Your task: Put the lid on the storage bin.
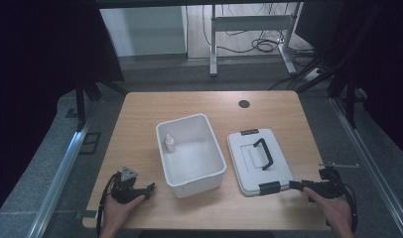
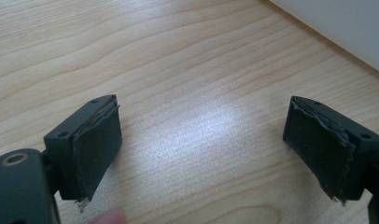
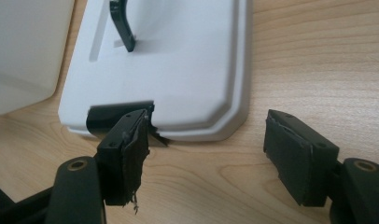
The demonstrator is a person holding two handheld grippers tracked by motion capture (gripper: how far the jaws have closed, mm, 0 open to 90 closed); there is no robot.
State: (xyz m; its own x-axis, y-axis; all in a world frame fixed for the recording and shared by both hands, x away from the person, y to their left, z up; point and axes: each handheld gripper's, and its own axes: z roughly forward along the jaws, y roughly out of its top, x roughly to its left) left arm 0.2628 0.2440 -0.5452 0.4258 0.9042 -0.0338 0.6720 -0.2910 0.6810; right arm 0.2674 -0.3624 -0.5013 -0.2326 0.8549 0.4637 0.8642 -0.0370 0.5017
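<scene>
A white open bin point(image 1: 217, 174) stands mid-table with a small white bottle point(image 1: 169, 143) upright in its far left corner. Its white lid point(image 1: 249, 171) with a black handle point(image 1: 263, 153) lies flat to the right. My left gripper point(image 1: 151, 189) rests open on the table just left of the bin's near corner; in the left gripper view point(image 2: 204, 140) only bare wood lies between the jaws. My right gripper point(image 1: 292, 185) is open by the lid's near right corner. In the right gripper view point(image 3: 206, 140) the lid point(image 3: 187, 70) and its black latch point(image 3: 108, 116) sit just ahead of the jaws.
The wooden table point(image 1: 140, 119) has a round cable hole point(image 1: 244, 104) at the back. A white wall of the bin point(image 2: 346, 28) point(image 3: 24, 51) shows at the edge of both gripper views. A desk frame and cables point(image 1: 249, 34) stand on the floor beyond.
</scene>
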